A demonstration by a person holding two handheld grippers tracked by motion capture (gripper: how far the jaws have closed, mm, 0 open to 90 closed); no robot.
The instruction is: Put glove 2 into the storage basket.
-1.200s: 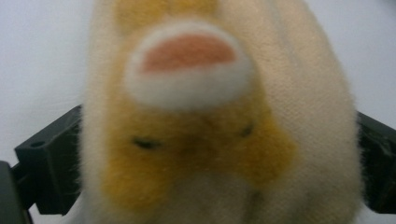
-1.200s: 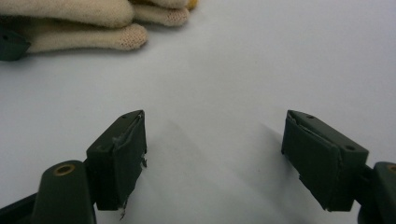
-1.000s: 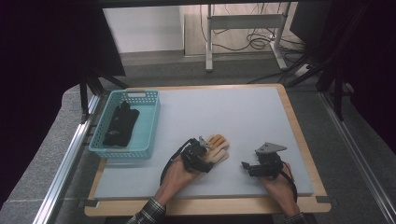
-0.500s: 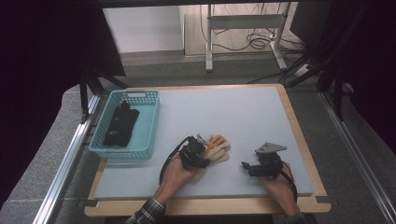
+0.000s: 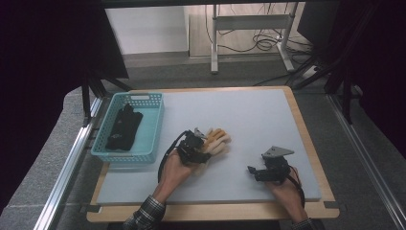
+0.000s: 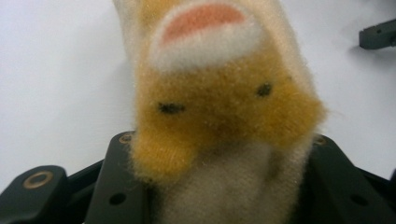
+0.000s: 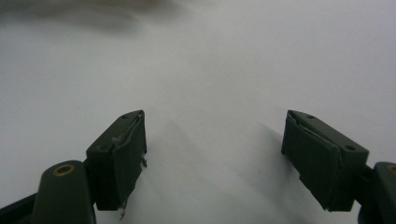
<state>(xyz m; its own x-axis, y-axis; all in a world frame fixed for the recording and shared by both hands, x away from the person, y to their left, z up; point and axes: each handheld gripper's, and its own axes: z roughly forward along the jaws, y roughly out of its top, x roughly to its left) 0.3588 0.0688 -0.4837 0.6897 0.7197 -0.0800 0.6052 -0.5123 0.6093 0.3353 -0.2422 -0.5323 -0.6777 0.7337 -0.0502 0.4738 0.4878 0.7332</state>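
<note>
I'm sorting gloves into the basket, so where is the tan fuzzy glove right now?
In the high view the tan fuzzy glove lies near the table's middle, clamped in the left gripper, right of the teal basket.

The glove (image 6: 219, 116) is fuzzy orange and cream cloth; the table (image 5: 253, 115) has a smooth matt grey top; the basket (image 5: 154, 125) is glossy turquoise plastic

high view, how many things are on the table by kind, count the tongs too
Tongs: 2, the left tongs shut on the plush glove and the right tongs open over the mat
Plush glove, orange and cream: 1
Teal basket: 1
Black item lying in the basket: 1
Total: 5
</note>
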